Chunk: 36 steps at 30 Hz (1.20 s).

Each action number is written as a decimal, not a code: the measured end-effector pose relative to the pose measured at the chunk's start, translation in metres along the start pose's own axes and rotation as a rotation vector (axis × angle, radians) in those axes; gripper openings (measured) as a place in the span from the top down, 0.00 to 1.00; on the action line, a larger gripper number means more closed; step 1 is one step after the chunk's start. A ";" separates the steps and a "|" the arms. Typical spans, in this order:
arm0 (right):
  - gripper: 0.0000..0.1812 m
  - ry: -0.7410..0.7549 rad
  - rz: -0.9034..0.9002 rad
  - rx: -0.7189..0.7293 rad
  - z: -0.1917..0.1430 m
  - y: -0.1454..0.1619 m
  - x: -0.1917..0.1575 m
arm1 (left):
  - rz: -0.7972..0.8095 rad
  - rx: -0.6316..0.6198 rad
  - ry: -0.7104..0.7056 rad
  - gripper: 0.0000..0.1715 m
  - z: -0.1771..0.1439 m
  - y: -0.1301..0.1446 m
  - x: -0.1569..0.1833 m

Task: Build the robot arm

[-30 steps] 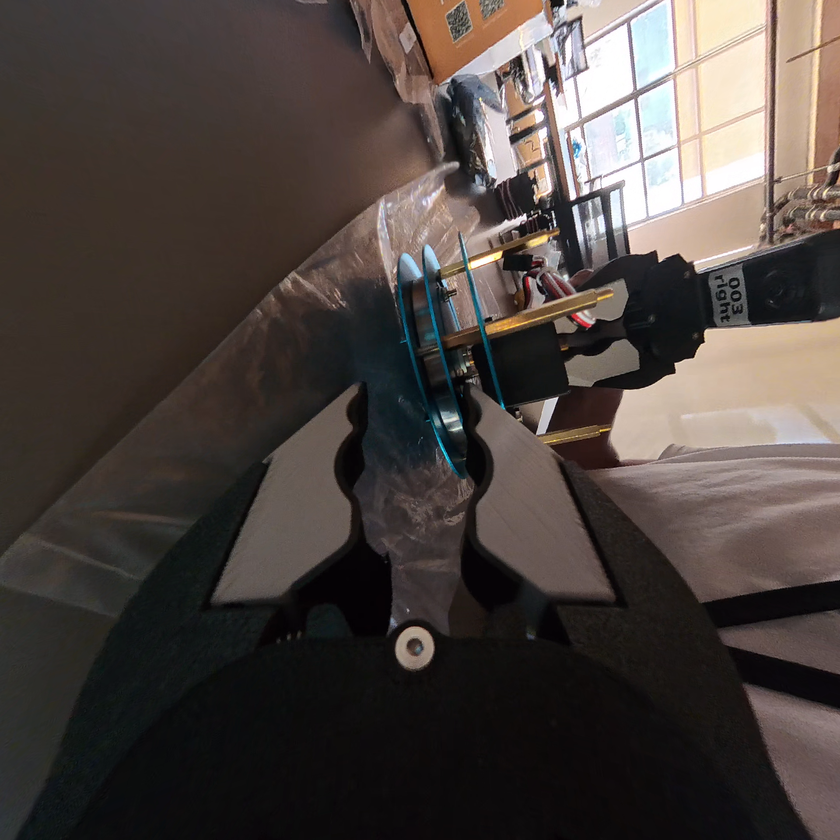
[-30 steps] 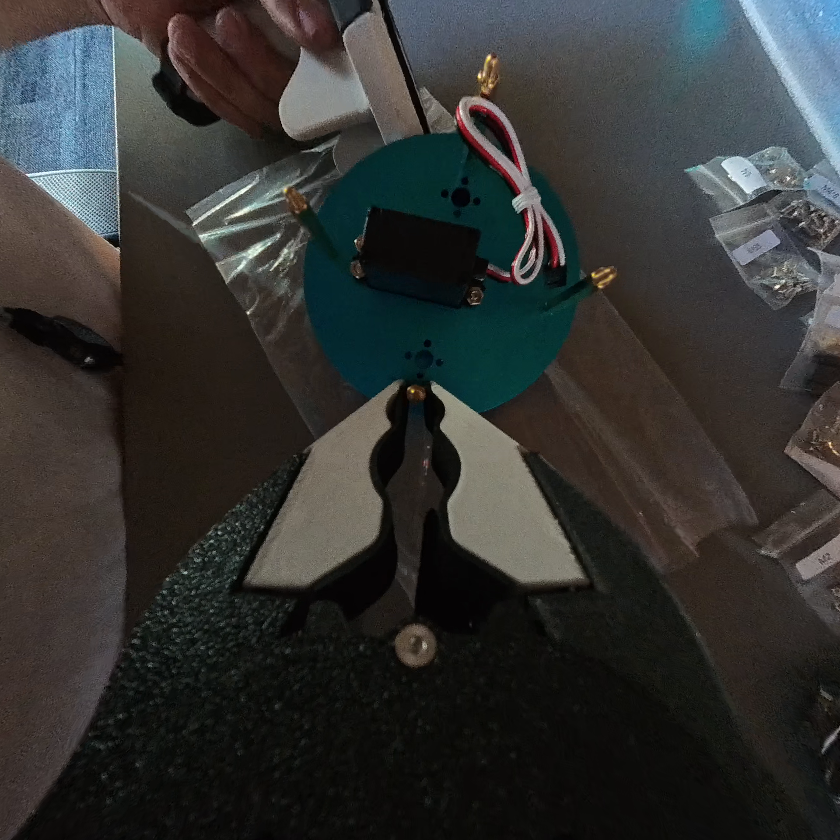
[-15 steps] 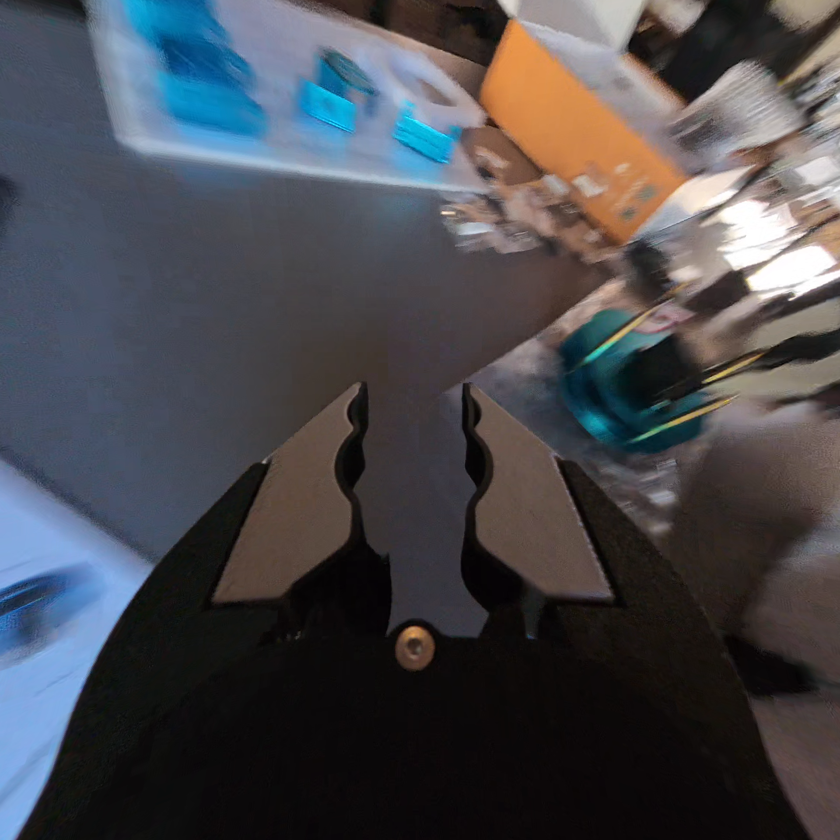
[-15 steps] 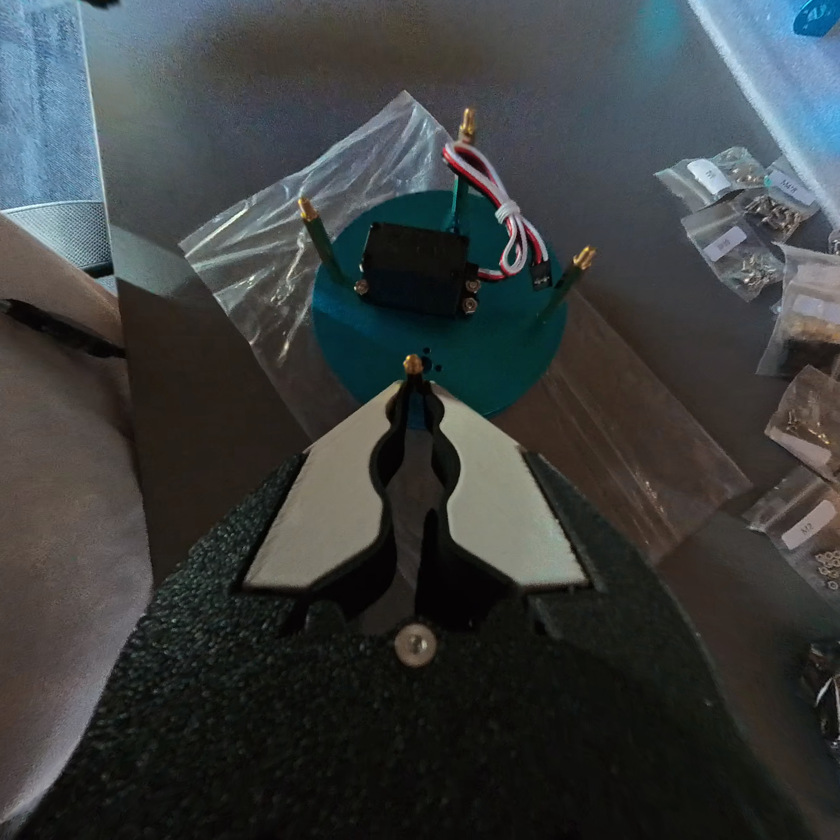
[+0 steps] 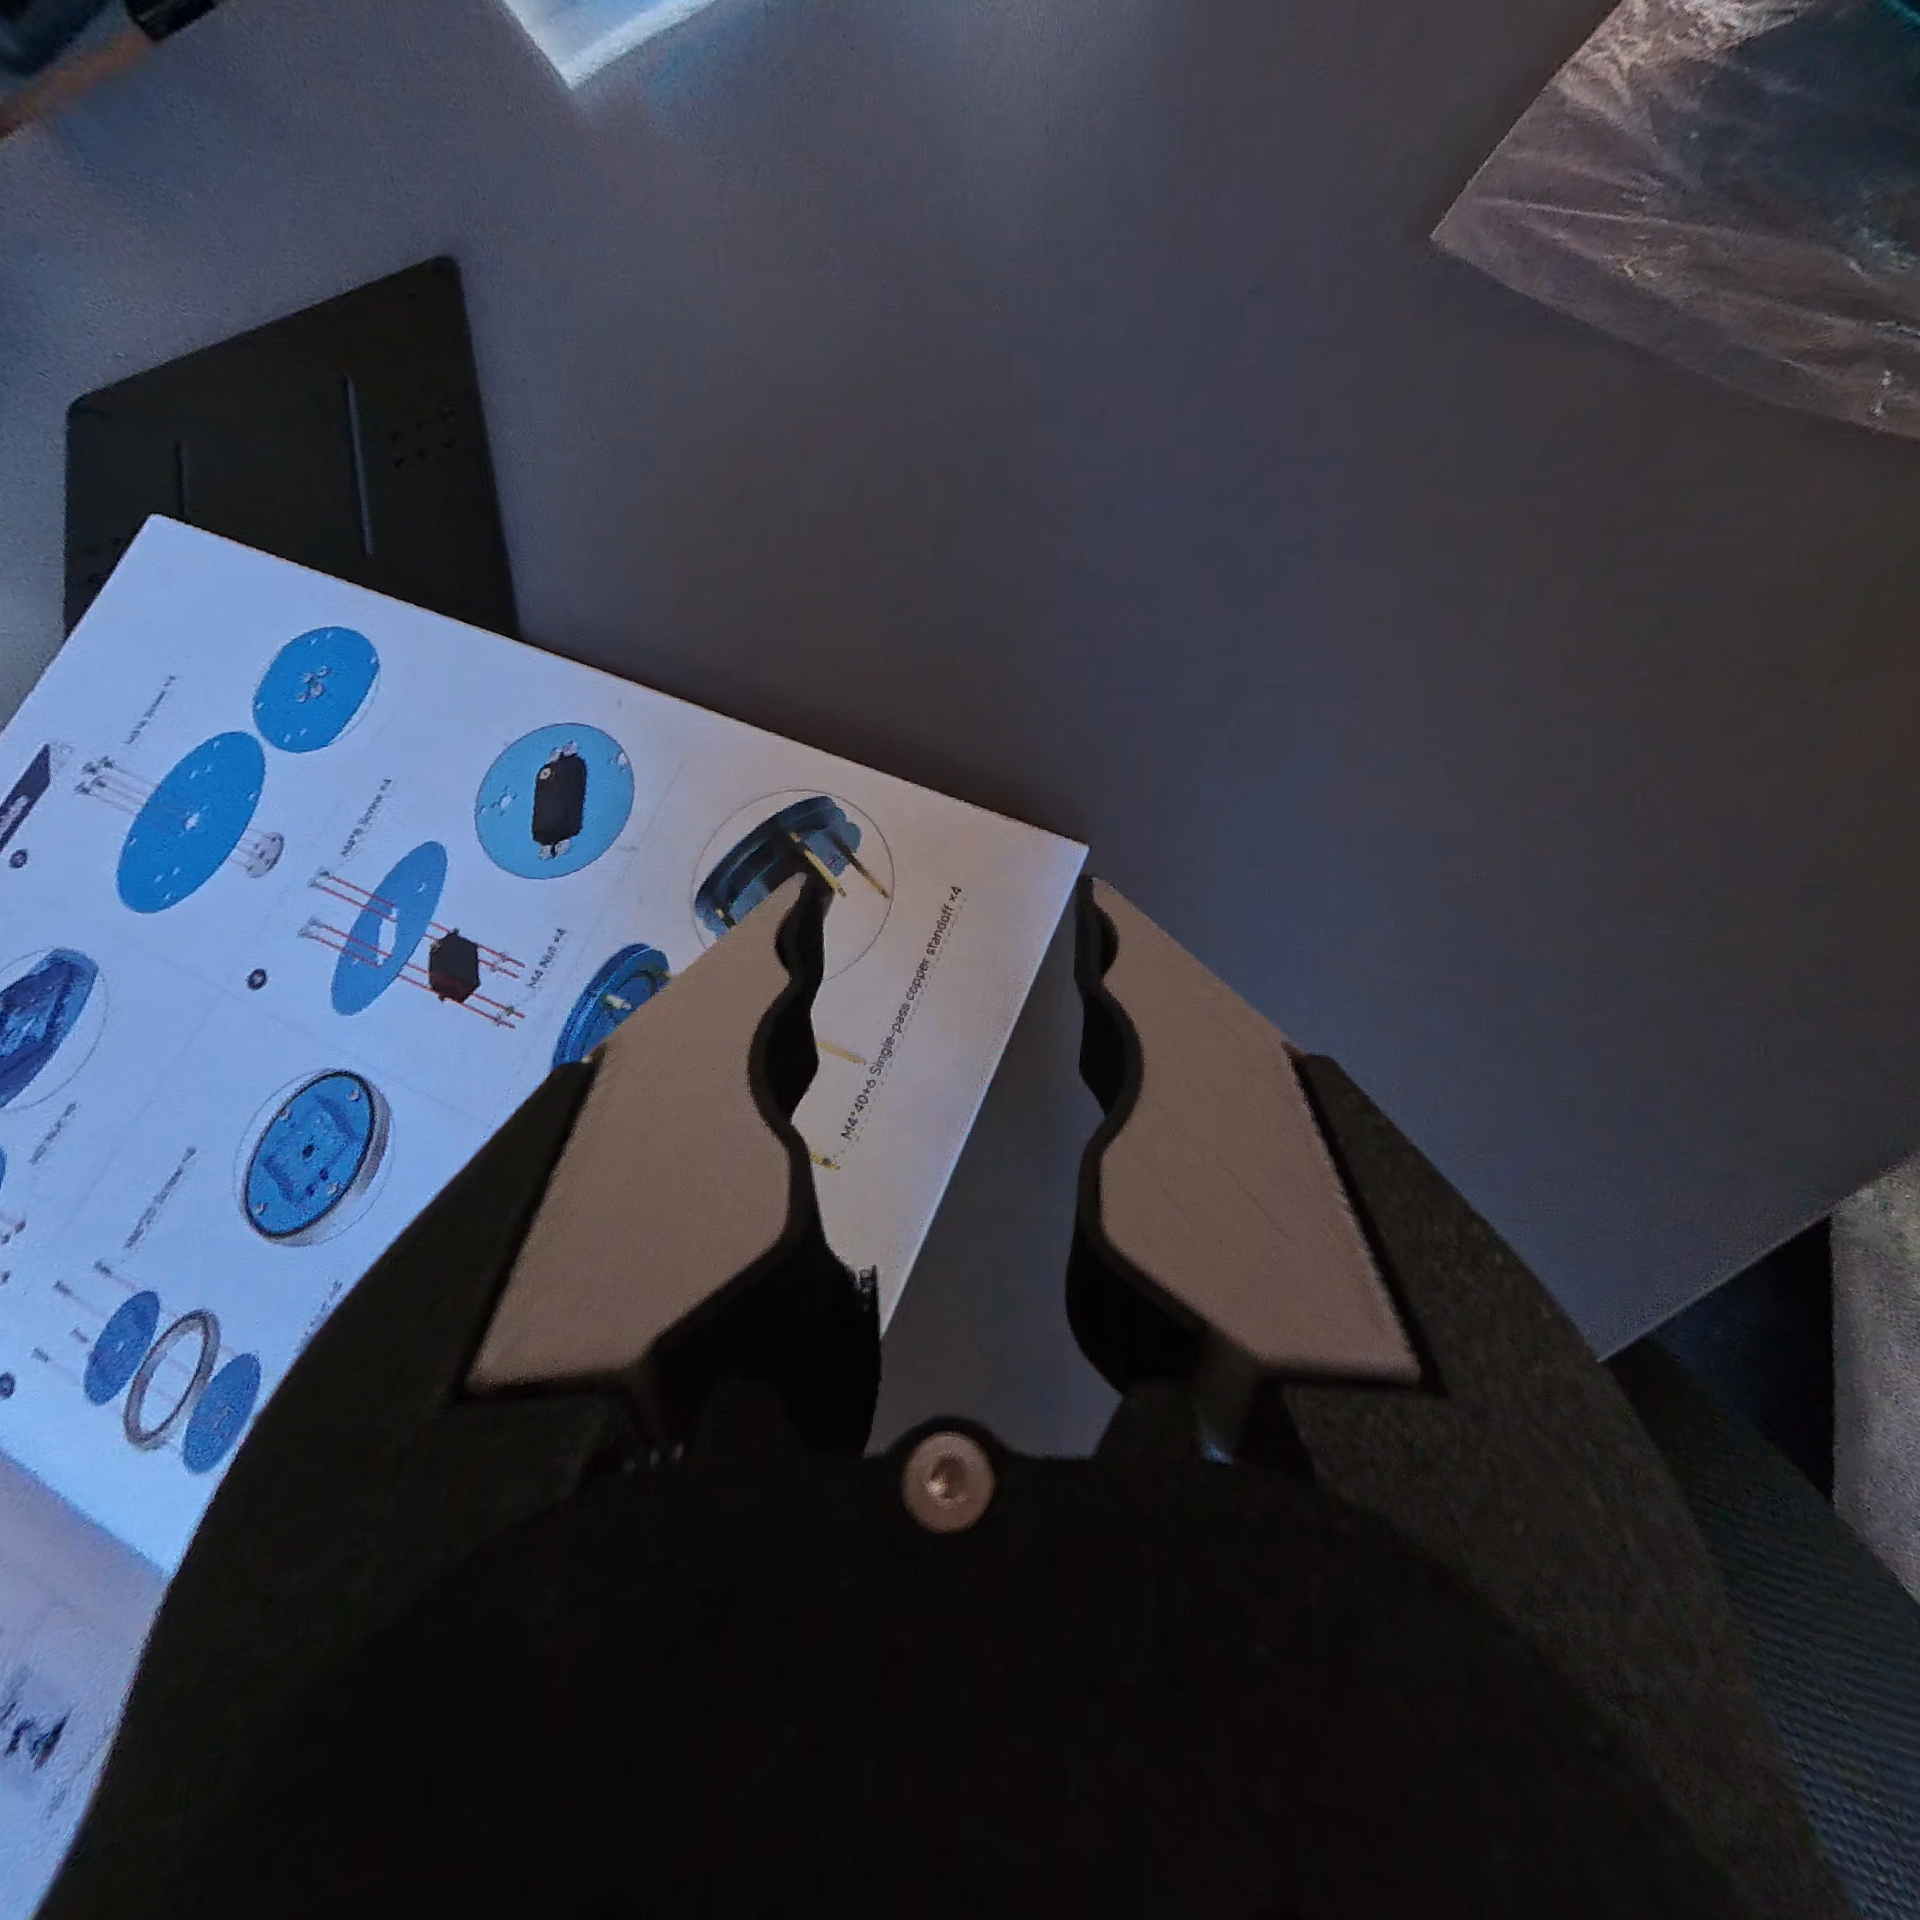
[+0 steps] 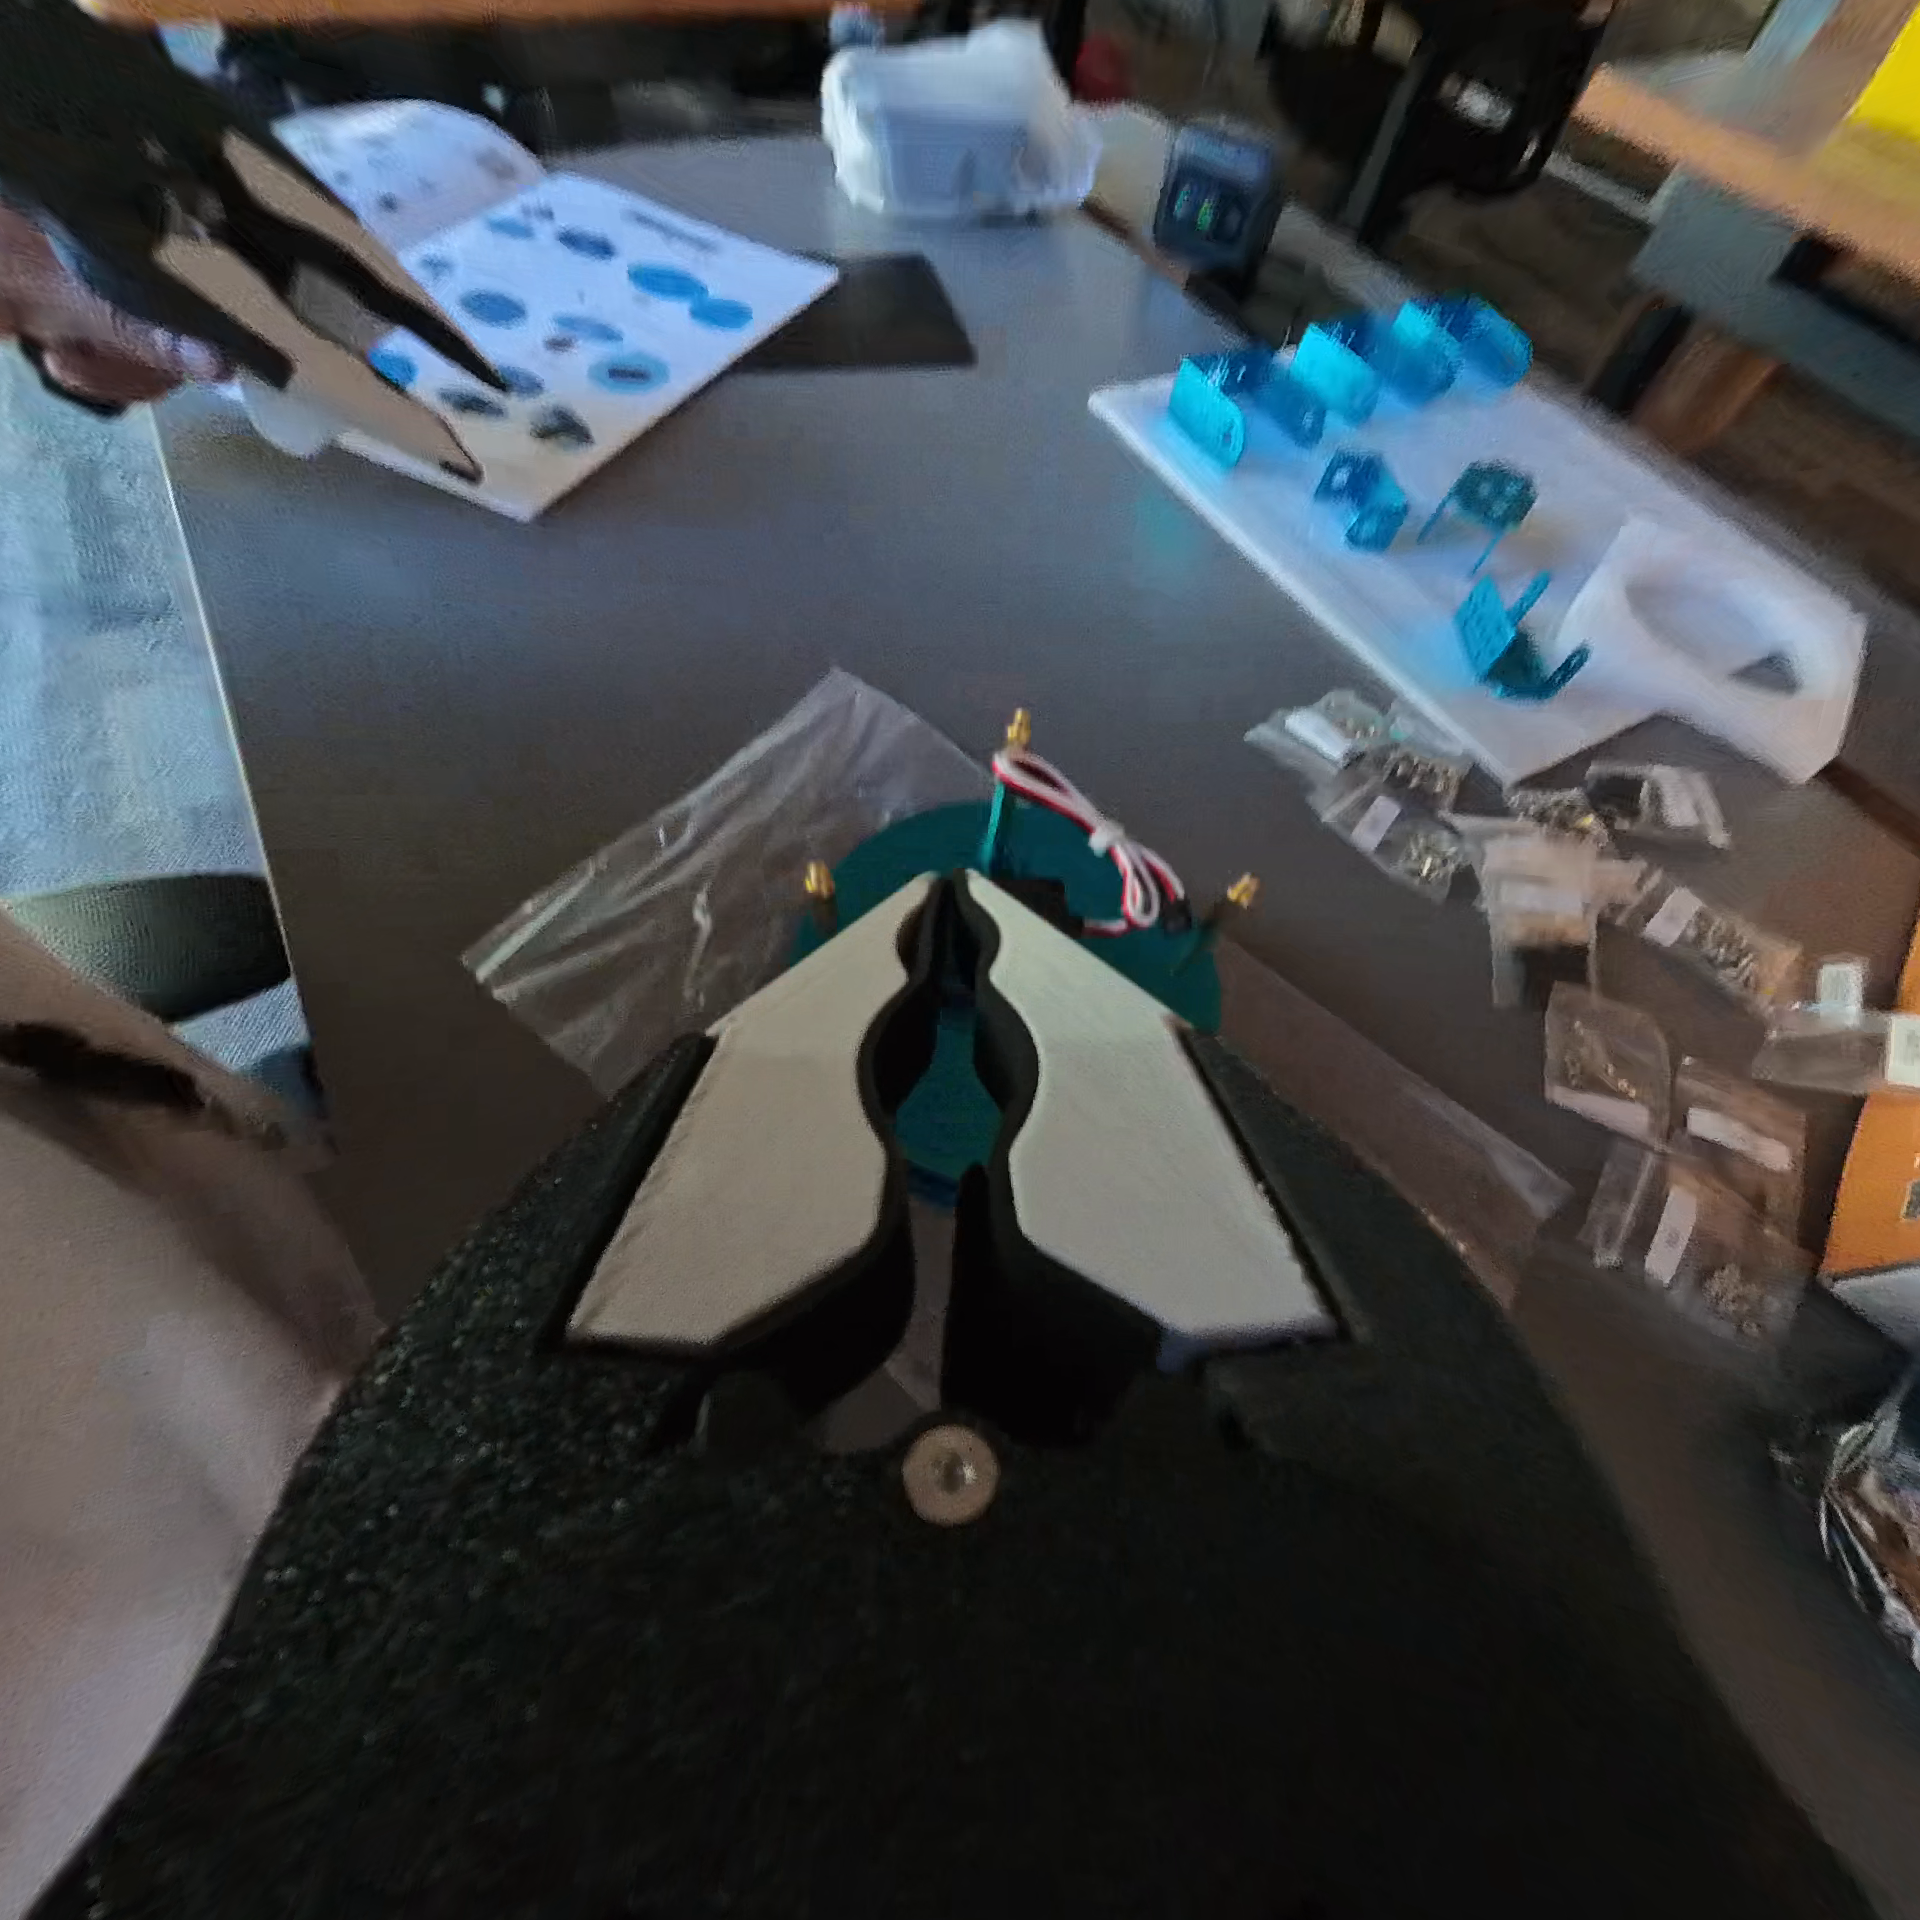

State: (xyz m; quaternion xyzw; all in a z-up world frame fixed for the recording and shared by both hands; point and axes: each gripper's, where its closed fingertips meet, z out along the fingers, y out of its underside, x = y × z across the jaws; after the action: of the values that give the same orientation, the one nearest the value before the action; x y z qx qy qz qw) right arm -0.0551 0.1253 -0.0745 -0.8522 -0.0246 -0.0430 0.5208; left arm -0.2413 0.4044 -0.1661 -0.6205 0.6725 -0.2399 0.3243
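My right gripper [image 6: 951, 885] is shut, its tips just above the near side of a teal round plate [image 6: 1195, 992]. The plate carries a black servo, a red-and-white wire [image 6: 1091, 831] and upright brass standoffs [image 6: 1018, 727]. It lies on a clear plastic bag [image 6: 675, 914]. The nearest standoff is hidden behind my fingers. My left gripper [image 5: 945, 904] is open and empty, over the right edge of a printed instruction sheet [image 5: 364, 935]. It also shows at the top left of the right wrist view [image 6: 312, 312], held by a hand.
A black flat plate [image 5: 281, 447] lies beyond the sheet. A white tray [image 6: 1299, 540] with several blue brackets [image 6: 1351, 374] stands at the right. Small bags of screws [image 6: 1558, 883] and an orange box [image 6: 1870, 1195] are nearer right. The table edge [image 5: 1714, 1299] is close. My right fingertips sit around 35 cm from my left ones.
My left gripper let go of the teal assembly and swung left to the instruction sheet. The assembly now lies flat on the bag. My right gripper has tilted up, and the standoff tip no longer shows between its fingers.
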 end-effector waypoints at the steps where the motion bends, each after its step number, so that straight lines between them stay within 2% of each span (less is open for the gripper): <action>1: 1.00 0.032 -0.010 0.068 0.001 -0.014 -0.006 | 0.007 0.004 0.017 0.72 0.001 0.000 0.000; 3: 1.00 -0.012 0.002 0.194 0.005 -0.041 -0.031 | 0.024 0.025 0.046 0.72 0.002 0.000 0.002; 5: 1.00 -0.130 0.056 0.285 0.019 -0.064 -0.059 | 0.040 0.030 0.053 0.72 0.004 0.002 0.000; 7: 0.98 -0.261 0.092 0.297 0.048 -0.075 -0.088 | 0.049 0.047 -0.004 0.72 -0.002 0.003 -0.015; 9: 0.91 -0.334 0.109 0.214 0.088 -0.076 -0.110 | -0.058 0.078 -0.074 0.72 -0.022 0.010 -0.045; 10: 0.86 -0.377 0.121 0.174 0.108 -0.077 -0.122 | -0.149 0.067 -0.121 0.72 -0.033 0.022 -0.066; 13: 0.77 -0.506 0.152 0.070 0.161 -0.080 -0.155 | -0.358 -0.012 -0.260 0.72 -0.064 0.077 -0.116; 16: 0.64 -0.535 0.134 -0.101 0.212 -0.067 -0.177 | -0.446 -0.050 -0.341 0.73 -0.075 0.112 -0.134; 19: 0.61 -0.524 0.150 -0.202 0.243 -0.061 -0.193 | -0.529 0.010 -0.318 0.73 -0.074 0.115 -0.132; 22: 0.60 -0.464 0.150 -0.232 0.262 -0.058 -0.200 | -0.526 0.023 -0.319 0.74 -0.071 0.113 -0.127; 26: 0.61 -0.252 0.034 -0.340 0.277 -0.035 -0.175 | -0.521 0.073 -0.277 0.77 -0.059 0.098 -0.112; 27: 0.63 -0.242 0.032 -0.334 0.276 -0.034 -0.172 | -0.510 0.073 -0.267 0.78 -0.055 0.093 -0.106; 32: 0.58 -0.232 0.140 -0.363 0.252 -0.023 -0.151 | -0.444 0.068 -0.262 0.80 -0.027 0.063 -0.085; 34: 0.62 -0.227 0.178 -0.381 0.239 -0.017 -0.137 | -0.387 0.028 -0.227 0.80 -0.019 0.054 -0.075; 36: 0.60 -0.217 0.232 -0.387 0.227 -0.011 -0.126 | -0.398 -0.017 -0.198 0.80 -0.016 0.048 -0.066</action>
State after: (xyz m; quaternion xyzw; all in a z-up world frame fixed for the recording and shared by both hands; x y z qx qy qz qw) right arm -0.1703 0.3329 -0.1801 -0.9329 0.0262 0.1050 0.3436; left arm -0.2846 0.4742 -0.1810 -0.7643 0.5036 -0.2316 0.3296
